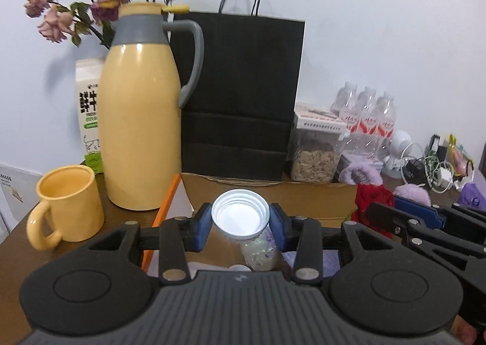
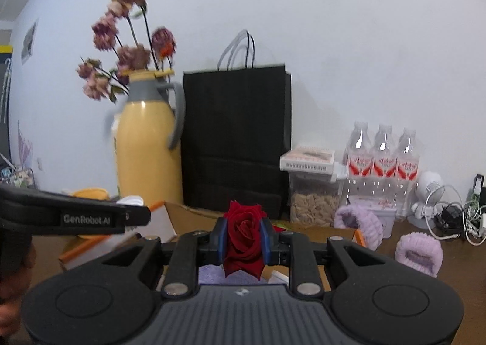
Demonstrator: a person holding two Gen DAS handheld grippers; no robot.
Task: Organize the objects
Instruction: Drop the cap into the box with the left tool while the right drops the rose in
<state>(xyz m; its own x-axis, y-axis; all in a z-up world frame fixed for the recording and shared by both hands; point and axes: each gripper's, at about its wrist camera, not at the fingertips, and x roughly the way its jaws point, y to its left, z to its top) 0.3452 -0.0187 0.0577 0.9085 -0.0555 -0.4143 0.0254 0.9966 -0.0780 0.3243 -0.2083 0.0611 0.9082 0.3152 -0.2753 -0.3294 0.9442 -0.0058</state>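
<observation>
I've got my left gripper point(image 1: 240, 225) clamped on a small clear bottle point(image 1: 243, 223) with a wide white open mouth, lifted above the cardboard box point(image 1: 273, 193), and my right gripper point(image 2: 244, 243) pinched narrow around a red rose point(image 2: 244, 235), also held over the box. Risk here: the two tools are close side by side, so a careless swing could knock the rose's petals or tip the bottle out of the pads; the yellow thermos point(image 1: 139, 132) and yellow mug point(image 1: 68, 202) to the left are bump hazards too. The left view shows that mug and the milk carton point(image 1: 89, 120) behind the thermos, while the right view alone shows the purple fluffy bands point(image 2: 420, 253) clearly.
</observation>
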